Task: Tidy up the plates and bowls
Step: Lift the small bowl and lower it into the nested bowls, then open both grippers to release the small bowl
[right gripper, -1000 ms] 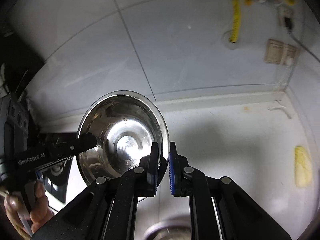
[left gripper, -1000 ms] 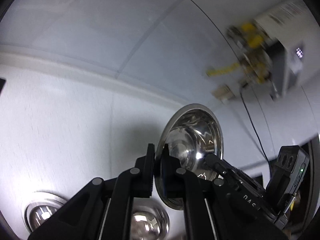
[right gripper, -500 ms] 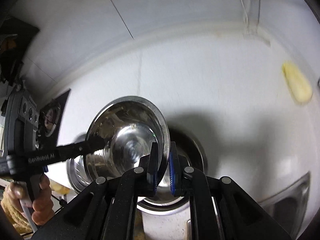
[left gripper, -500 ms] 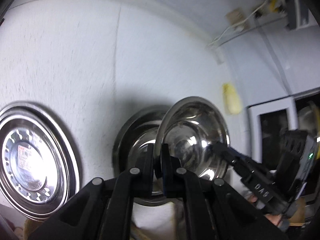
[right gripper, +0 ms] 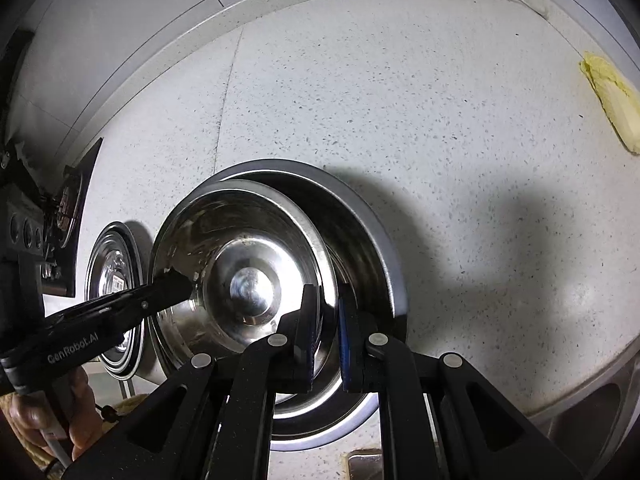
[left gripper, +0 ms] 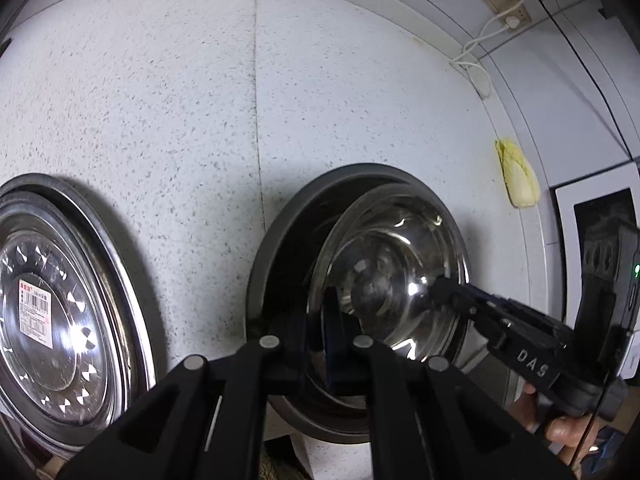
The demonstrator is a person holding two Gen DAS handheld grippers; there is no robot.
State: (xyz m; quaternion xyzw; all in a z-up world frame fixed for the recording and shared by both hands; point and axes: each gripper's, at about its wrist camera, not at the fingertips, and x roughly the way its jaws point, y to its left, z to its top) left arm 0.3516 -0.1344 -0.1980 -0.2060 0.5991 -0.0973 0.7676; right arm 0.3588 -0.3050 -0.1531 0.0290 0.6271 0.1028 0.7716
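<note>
A small shiny steel bowl is held by its rim from both sides and sits low inside a larger steel bowl on the speckled white counter. My left gripper is shut on the bowl's left rim. My right gripper is shut on its right rim, with the small bowl and the larger bowl ahead of it. The right gripper's fingers reach in from the right in the left wrist view. A steel plate with a barcode sticker lies left of the bowls.
A yellow cloth lies on the counter at the right near the wall. Wall sockets with a white cable are above it. A steel sink rim shows at the lower right. A dark stove stands at the far left.
Both grippers have swung down from the wall toward the counter, carrying the small bowl, and lowered it into the larger bowl. Both remain shut on its rim.
</note>
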